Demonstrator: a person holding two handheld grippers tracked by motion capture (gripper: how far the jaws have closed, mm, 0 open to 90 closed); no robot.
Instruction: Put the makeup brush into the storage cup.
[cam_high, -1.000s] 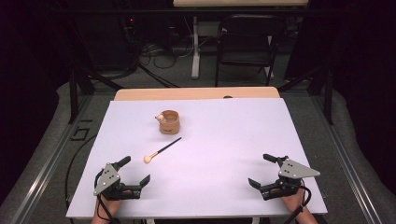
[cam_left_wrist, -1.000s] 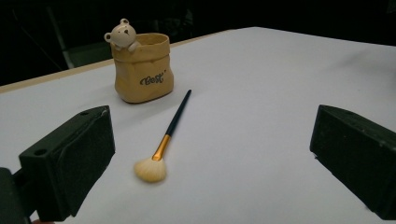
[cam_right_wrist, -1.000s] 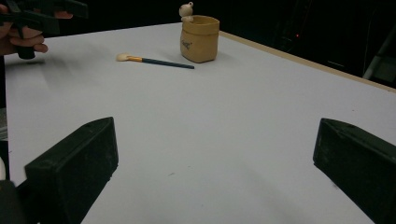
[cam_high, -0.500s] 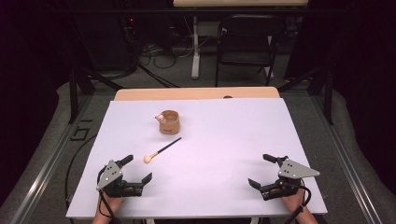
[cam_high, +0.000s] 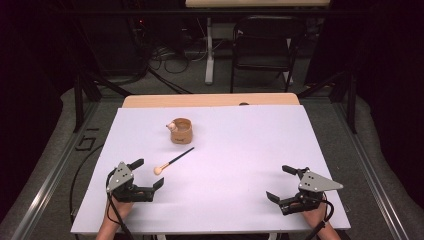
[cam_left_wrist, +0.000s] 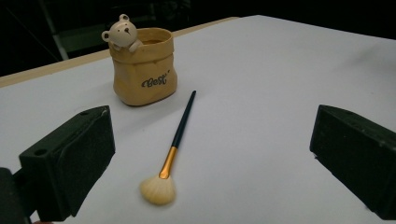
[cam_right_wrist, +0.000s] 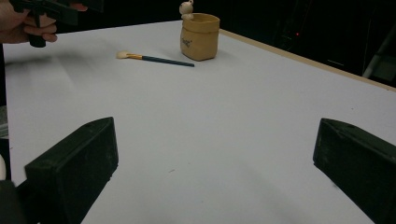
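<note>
- Two grippers sit at the near edge of the white-covered table (cam_high: 240, 200), one at each bottom corner of the high view, and we go across from the left.
- Our left gripper (cam_high: 144, 179) hovers low with its jaws spread wide and nothing between them; in the left gripper view the black pads (cam_left_wrist: 70, 158) frame the brush, which we read as lining up for a grab.
- Just ahead of that gripper lies the slim make-up brush with a dark handle, gold ferrule and cream bristles (cam_high: 173, 161). It rests flat on the cover, bristle end toward us and handle tip angled toward the pot, close to it but apart.
- Beyond it stands the tan sack-shaped ceramic pot with a small bear on its rim (cam_high: 181, 131), upright and open at the top, likely where the brush belongs.
- Our right gripper (cam_high: 284, 186) waits well apart on the far right, jaws also wide and empty, pointed across bare cover; we judge it is parked out of the way while the left does the work.
</note>
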